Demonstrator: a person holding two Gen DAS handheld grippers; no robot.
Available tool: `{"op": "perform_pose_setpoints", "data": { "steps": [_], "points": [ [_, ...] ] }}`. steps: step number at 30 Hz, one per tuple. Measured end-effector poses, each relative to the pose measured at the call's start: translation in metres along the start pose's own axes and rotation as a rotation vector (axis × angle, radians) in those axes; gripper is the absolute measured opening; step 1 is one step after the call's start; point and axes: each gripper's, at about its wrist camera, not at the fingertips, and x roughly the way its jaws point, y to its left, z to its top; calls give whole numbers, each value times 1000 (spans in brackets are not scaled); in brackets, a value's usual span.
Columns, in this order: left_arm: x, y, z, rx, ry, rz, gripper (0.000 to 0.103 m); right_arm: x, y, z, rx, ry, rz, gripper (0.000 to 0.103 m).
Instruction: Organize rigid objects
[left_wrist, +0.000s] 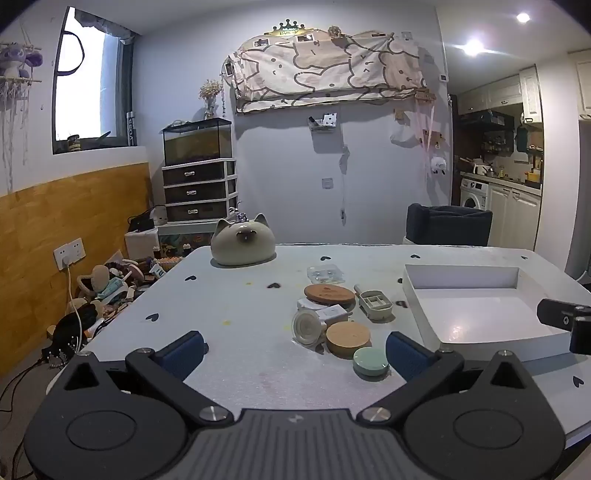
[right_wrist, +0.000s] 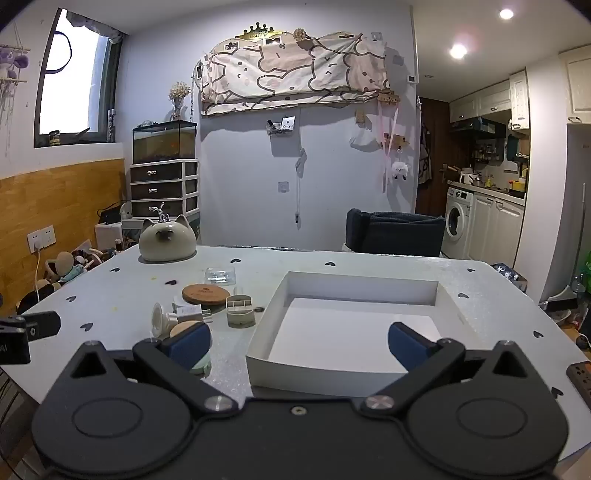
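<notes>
Left gripper (left_wrist: 295, 349), right gripper (right_wrist: 299, 341): jaws wide apart, empty; white tray (right_wrist: 354, 286) bare.

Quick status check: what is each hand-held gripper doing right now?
Left hand-held gripper: open, holding nothing.
Right hand-held gripper: open, holding nothing.

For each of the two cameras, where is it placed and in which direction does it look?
Left wrist: sits on the left gripper, looks across the table at the small items, white tray to their right; open blue fingers show.
Right wrist: sits on the right gripper, faces the tray; open fingers show.
Shared: tray, cork coaster, cat figure.
</notes>
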Motion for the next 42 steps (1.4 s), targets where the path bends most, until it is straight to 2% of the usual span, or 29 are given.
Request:
{"op": "perform_pose_setpoints", "data": {
  "steps": [42],
  "points": [
    [0, 0, 0, -10, 8, -4, 103, 0, 1, 0, -8, 4, -6, 103]
  ]
}}
